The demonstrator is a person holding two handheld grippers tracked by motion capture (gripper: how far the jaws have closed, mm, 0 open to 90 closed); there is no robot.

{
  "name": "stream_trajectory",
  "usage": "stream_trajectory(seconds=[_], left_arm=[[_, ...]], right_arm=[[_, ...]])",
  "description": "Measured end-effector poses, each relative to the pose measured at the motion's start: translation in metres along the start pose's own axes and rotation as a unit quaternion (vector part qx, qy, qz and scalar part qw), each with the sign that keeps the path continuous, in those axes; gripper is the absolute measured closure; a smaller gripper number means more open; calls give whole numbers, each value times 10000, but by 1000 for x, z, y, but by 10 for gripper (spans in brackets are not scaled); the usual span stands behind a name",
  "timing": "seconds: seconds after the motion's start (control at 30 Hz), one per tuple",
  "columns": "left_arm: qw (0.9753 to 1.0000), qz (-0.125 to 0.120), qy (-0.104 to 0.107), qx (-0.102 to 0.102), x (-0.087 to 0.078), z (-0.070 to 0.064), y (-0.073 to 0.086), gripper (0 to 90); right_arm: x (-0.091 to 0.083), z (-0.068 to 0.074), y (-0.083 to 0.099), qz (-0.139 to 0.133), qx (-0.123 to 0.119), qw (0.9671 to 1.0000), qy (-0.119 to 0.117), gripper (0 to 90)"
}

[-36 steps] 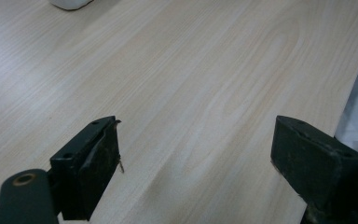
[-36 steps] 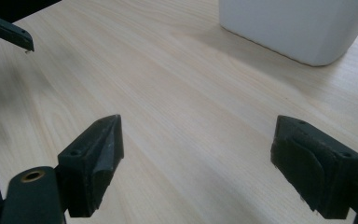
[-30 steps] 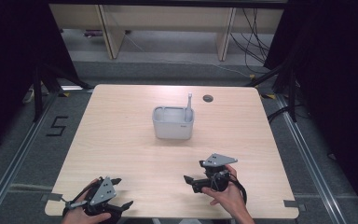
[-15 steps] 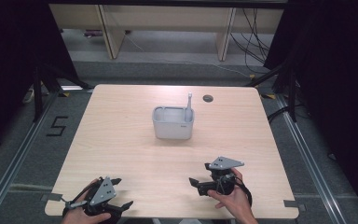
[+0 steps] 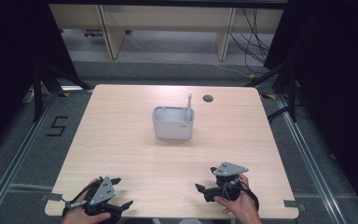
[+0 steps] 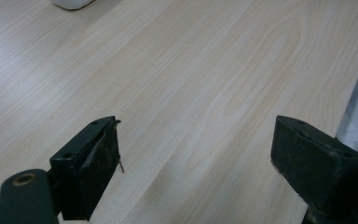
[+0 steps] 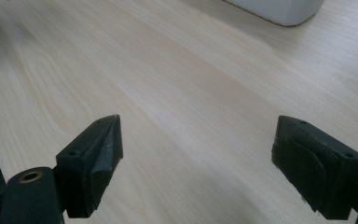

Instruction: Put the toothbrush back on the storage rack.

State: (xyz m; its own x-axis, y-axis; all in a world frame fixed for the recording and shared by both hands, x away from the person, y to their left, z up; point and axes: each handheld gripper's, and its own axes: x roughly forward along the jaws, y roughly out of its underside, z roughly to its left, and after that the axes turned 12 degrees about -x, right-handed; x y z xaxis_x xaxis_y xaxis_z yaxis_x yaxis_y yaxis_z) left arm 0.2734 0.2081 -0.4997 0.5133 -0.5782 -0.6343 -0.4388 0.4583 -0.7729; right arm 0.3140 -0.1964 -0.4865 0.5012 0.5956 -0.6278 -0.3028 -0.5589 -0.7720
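The left gripper [image 5: 119,192] rests at the near left corner of the tabletop [image 5: 121,135], held in the person's left hand [image 5: 81,215]. Its fingers [image 6: 86,161] stand wide apart with only bare wood between them. The right gripper [image 5: 205,182] sits near the front edge on the other side, held by the right hand [image 5: 240,205]; its fingers [image 7: 93,156] are likewise spread wide over bare wood, clamped on nothing.

A white tub [image 5: 173,123] stands well ahead of both pairs of fingers, near the middle of the tabletop, between the two grippers' lines of sight. A grey stick-like tool [image 5: 189,107] leans upright in the tub's right end. Beyond the tub, a small round hole [image 5: 208,98] marks the tabletop.

In the left gripper view the tub's corner [image 6: 72,3] shows far ahead, left of the fingers; in the right gripper view it [image 7: 279,9] lies far ahead, to the right.
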Motion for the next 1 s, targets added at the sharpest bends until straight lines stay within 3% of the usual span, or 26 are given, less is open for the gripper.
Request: stream_trajectory(seconds=[0.1,0.2,0.33,0.4,0.43,0.5,0.67,0.7,0.73,0.77,1.0], left_arm=[[10000,-22,-11,-24,1,0,1,148],[10000,8,4,-31,1,0,1,148],[10000,6,-25,-30,1,1,0,148],[10000,55,-23,5,1,1,0,148],[9999,-47,20,-103,2,-1,1,148],[10000,-3,-71,15,1,0,1,148],[10000,31,-36,-3,1,1,1,148],[9999,-20,49,-106,2,-1,1,148],[9999,-20,49,-106,2,-1,1,148],[10000,36,-51,28,1,1,1,148],[10000,24,-13,1,1,0,1,148]], right_arm=[[-4,3,3,48,166,9998,-27,170],[-5,1,6,42,75,10000,-43,170],[-10,3,10,95,251,9996,25,170],[-12,1,12,72,136,9999,48,169],[-12,0,13,67,73,10000,-8,170],[-13,3,16,181,81,9998,20,183],[-13,6,18,272,-25,9996,18,181],[-13,6,19,261,-99,9996,-23,180],[-13,6,19,261,-99,9996,-23,180],[-13,7,19,278,-37,9996,13,179],[-13,7,20,292,-91,9995,14,177]])
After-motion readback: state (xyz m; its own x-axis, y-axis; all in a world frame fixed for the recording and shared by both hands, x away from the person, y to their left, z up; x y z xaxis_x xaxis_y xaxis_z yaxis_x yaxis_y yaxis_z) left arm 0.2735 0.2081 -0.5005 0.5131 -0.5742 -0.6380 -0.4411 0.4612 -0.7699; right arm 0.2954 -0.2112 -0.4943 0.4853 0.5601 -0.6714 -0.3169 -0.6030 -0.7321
